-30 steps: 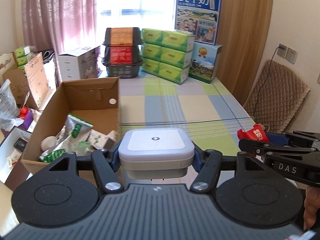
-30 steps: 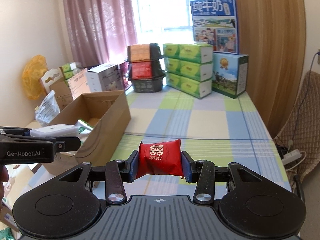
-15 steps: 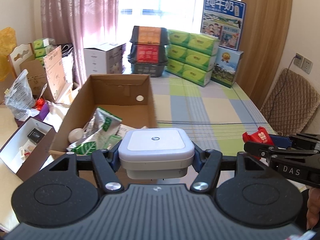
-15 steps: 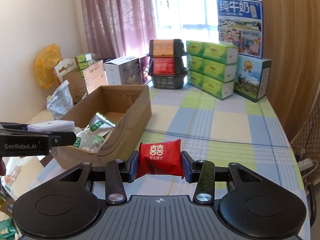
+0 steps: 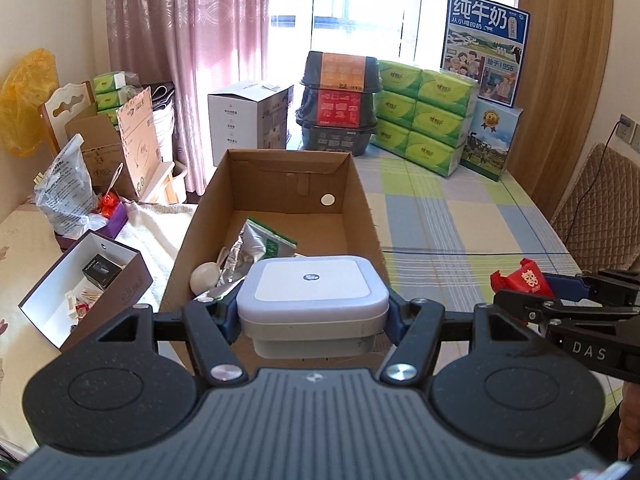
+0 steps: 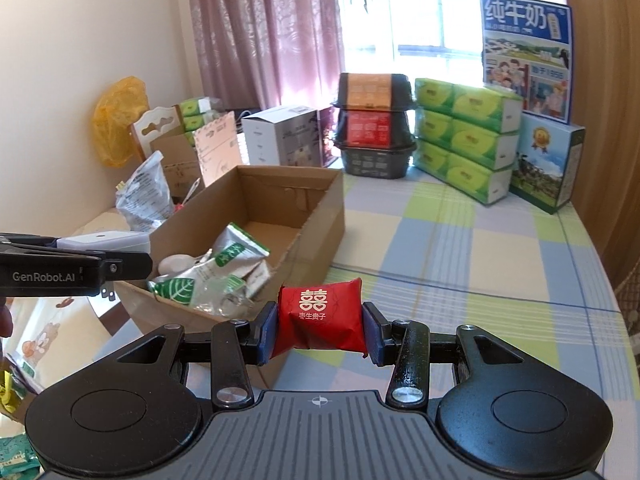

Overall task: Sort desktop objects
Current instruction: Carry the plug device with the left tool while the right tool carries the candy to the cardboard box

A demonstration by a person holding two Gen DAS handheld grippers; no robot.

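Note:
My left gripper [image 5: 313, 316] is shut on a white square charger [image 5: 312, 296] and holds it above the near end of an open cardboard box [image 5: 368, 216]. The box has silver and green snack packets [image 5: 260, 248] and a white round object [image 5: 204, 276] inside. My right gripper [image 6: 320, 330] is shut on a red candy packet [image 6: 320, 320] with white characters, held over the checked tablecloth [image 6: 460, 256] just right of the box [image 6: 316, 220]. The left gripper with the charger [image 6: 104, 242] shows at the left edge of the right wrist view.
Green tissue packs [image 5: 428, 116], stacked black baskets [image 5: 340, 104] and blue milk cartons [image 5: 486, 48] line the table's far end. A white carton [image 5: 248, 116], open boxes [image 5: 80, 280] and bags [image 5: 64, 196] crowd the left side. A padded chair [image 5: 600, 200] stands at right.
Both grippers have swung left toward the cardboard box, each still holding its object. The box now lies straight ahead of the left gripper.

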